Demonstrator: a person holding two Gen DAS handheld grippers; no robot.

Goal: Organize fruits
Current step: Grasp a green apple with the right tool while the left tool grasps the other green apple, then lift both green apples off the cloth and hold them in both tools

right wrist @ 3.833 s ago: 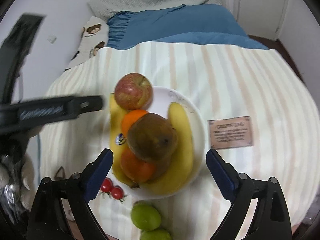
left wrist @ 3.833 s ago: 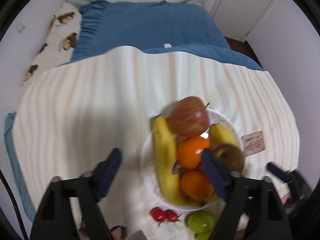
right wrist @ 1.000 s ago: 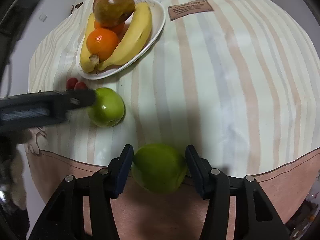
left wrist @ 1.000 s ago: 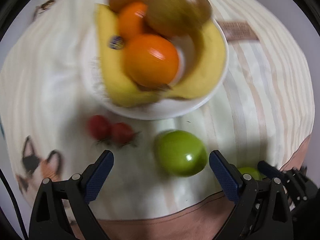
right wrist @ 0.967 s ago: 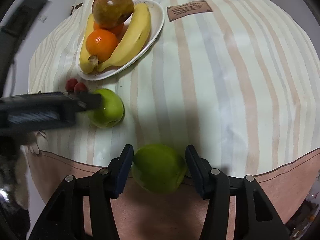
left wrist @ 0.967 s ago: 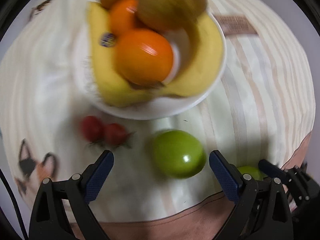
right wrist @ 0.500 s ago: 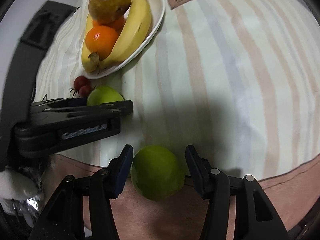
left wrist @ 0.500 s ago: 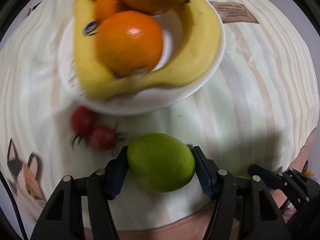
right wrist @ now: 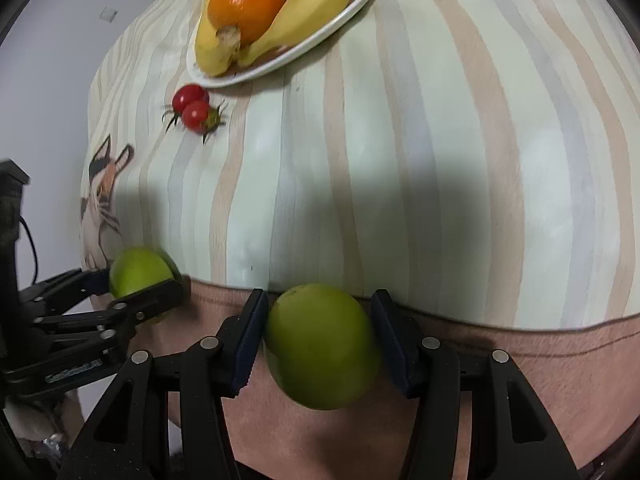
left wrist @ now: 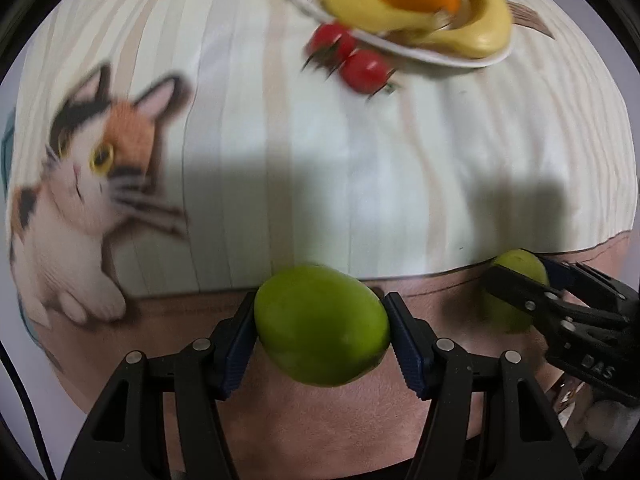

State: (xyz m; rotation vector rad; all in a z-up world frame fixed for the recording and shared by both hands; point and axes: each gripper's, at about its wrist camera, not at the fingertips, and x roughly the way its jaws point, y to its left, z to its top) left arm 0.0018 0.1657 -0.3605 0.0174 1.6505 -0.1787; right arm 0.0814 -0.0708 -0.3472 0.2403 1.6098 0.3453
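Green apple [left wrist: 322, 326] clamped in downward left claw [left wrist: 320, 334], right claw [right wrist: 318, 340] likewise w/ another, prob. apple [right wrist: 322, 346].

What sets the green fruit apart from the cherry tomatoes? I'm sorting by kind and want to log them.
The two green fruits are far bigger than the cherry tomatoes. The tomatoes are glossy red with green stems; the green fruits are plain matte green. Each green fruit is clamped in a gripper, right gripper and left gripper, while the tomatoes lie loose on the cloth beside the plate. All are off the plate.

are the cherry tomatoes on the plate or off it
Off. The two cherry tomatoes lie on the striped cloth just beside the plate.
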